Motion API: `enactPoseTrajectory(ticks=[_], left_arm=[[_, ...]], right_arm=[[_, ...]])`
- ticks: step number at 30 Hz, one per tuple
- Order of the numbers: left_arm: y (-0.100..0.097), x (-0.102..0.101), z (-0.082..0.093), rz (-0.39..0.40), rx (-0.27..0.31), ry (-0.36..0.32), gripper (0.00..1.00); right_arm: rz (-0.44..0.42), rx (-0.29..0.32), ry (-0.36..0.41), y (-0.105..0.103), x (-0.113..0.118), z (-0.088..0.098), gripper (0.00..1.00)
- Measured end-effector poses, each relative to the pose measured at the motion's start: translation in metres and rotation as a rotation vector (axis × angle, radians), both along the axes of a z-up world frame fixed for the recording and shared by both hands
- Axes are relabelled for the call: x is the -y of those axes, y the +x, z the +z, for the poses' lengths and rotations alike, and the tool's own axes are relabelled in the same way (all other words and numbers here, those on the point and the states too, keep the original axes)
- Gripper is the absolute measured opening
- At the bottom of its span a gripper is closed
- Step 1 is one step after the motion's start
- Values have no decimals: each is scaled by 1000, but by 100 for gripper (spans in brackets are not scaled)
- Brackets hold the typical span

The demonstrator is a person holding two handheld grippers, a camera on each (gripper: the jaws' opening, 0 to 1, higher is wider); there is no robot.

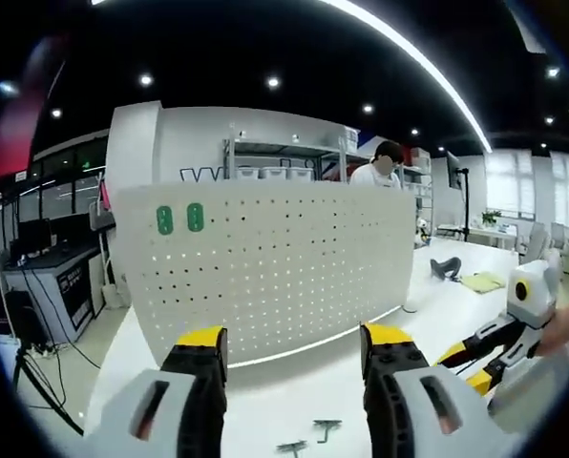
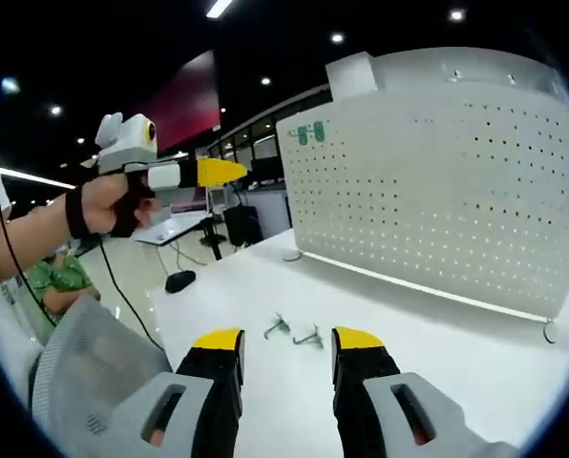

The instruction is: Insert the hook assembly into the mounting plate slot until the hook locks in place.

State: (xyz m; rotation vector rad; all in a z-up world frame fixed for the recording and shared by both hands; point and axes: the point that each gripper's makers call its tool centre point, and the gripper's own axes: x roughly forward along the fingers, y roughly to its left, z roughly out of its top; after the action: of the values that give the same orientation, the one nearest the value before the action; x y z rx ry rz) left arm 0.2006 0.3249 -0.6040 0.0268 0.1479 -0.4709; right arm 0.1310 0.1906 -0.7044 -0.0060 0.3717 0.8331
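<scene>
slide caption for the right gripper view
Open right tool over two hooks on the table, facing the pegboard.

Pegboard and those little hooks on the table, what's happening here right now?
A person holds a gripper in each hand over a white table. Both the left gripper and the right gripper are open and carry nothing. Two small metal hooks lie on the table in front of the upright white pegboard, untouched. No hook has been inserted into the board yet.

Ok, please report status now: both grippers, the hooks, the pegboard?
Left gripper open, empty; right gripper open, empty. Two hooks loose on white table, just ahead of right jaws. Pegboard upright, no hook mounted. Path clear.
</scene>
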Motion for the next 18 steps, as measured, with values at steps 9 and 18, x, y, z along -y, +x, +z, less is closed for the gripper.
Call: enactPoseTrajectory(ticks=[9,18], left_arm=[[-13,-2,-6,-54,8,-2,64],[-23,0,-10,-92,6,-5,66]], right_arm=[[15,-14,-34,2,-9,-5,36],[26,-16,-63,7,-22,-12,36]])
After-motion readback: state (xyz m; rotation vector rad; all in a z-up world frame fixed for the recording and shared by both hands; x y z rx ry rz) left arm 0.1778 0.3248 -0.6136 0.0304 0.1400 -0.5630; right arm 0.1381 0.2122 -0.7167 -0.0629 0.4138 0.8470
